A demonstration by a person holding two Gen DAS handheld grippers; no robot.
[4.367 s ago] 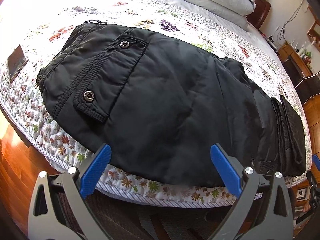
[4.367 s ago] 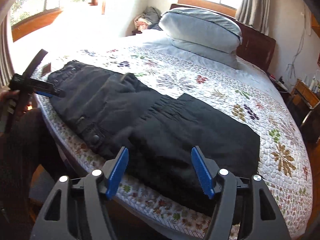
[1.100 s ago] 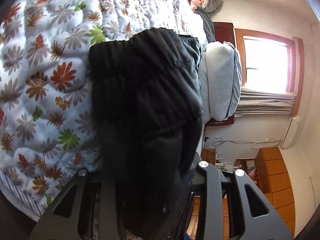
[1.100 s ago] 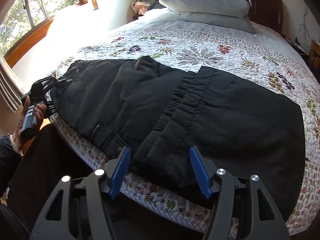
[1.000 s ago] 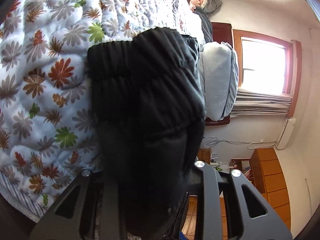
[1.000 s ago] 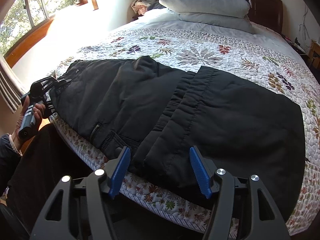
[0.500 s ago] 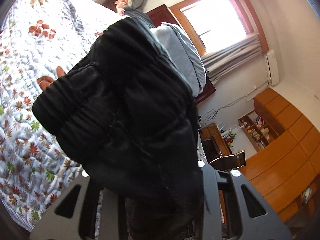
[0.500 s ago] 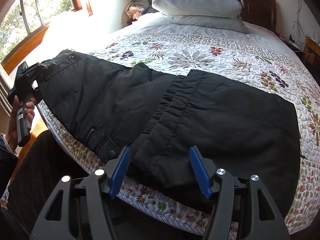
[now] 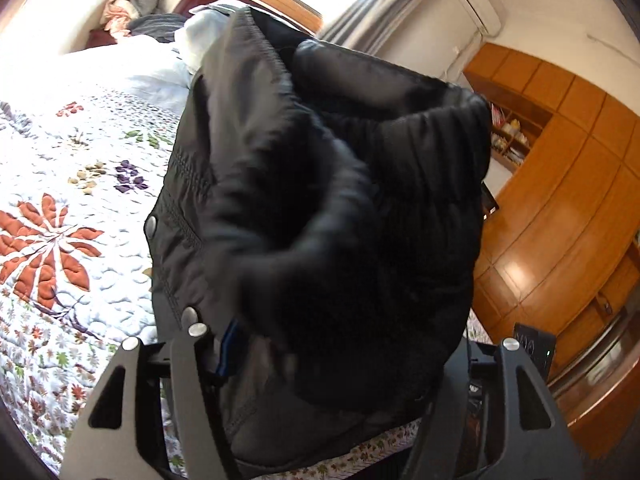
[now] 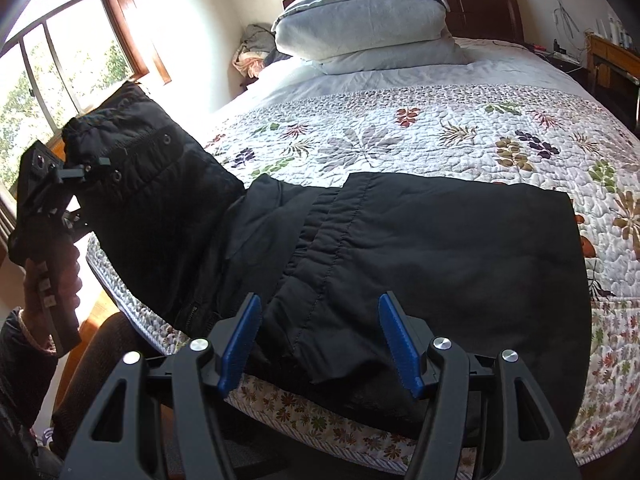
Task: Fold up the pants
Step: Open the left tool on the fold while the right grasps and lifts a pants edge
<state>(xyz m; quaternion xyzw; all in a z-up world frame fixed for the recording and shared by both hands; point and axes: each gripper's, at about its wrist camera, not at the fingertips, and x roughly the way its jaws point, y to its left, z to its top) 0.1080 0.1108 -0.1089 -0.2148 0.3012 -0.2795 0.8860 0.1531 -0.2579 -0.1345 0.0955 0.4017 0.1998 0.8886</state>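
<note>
- Left wrist view: the left gripper (image 9: 320, 344) pinches the waistband end of the black pants (image 9: 320, 208), lifted off the floral quilt (image 9: 72, 208). Bunched fabric fills the frame and hides the fingertips, so the exact grip point is hard to tell.
- Right wrist view: the right gripper (image 10: 320, 340) hovers with its blue pads spread wide and empty, just over the leg end of the pants (image 10: 420, 248), which lies flat near the bed's edge. To fold well, carry the raised waist across onto the legs, matching edges before letting go.
</note>
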